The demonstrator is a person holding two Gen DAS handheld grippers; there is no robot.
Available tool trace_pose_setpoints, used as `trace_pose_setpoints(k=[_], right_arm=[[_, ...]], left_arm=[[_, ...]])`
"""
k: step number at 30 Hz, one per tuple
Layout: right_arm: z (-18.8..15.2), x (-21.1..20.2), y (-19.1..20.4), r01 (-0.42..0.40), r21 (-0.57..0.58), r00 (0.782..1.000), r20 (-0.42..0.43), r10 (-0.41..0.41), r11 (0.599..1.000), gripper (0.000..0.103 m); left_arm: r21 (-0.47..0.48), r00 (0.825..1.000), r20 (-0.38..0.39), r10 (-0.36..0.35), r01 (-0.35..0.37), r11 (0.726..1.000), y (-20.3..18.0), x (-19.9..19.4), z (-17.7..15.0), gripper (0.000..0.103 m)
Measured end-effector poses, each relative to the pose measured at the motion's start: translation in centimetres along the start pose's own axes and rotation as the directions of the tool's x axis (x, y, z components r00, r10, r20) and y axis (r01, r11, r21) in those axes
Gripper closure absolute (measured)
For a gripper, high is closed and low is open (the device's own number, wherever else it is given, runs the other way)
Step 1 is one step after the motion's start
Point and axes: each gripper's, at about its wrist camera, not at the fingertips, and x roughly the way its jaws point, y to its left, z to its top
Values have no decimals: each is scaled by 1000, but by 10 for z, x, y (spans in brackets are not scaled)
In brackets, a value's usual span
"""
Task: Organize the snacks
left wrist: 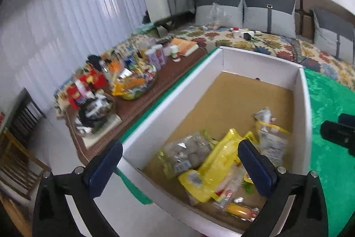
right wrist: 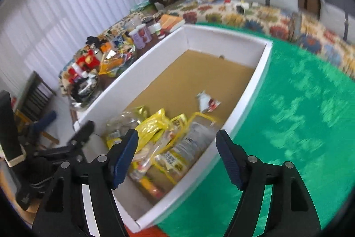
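**Over the white box, both tools spread wide and empty**

Beyond the left tool, off to its left, a brown mat carries a blurred heap of red and yellow packets, a clear bowl of sweets, purple-labelled canisters and an orange book; no lettering there can be read. Directly ahead and below, between the left tool's parted fingers, the white box holds the snacks: a greyish clear bag, a yellow packet, and a label-covered pouch whose print is too smeared to make out. A small silver wrapper lies apart, further into the box. The near wall of the box stands between the left tool and the packets. To the right, the green cloth covers the surface. The right tool hangs over the box's near right corner, its fingers apart and gripping nothing. Behind, a flowered bedspread and grey pillows.
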Motion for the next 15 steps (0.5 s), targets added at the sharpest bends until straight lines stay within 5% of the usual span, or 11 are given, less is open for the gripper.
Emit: trace_pose_setpoints(k=[4,15], right_arm=[[0,-3,8,41,-31,999,-15,-41,999,27],[-7,3,35,89,-147,994,-45,-96,985,27]], left_arm=[[34,998,-65,-22,25,999,1,5,-1,0],[7,999,-36,-31,32,999,7,-3,-6,0]])
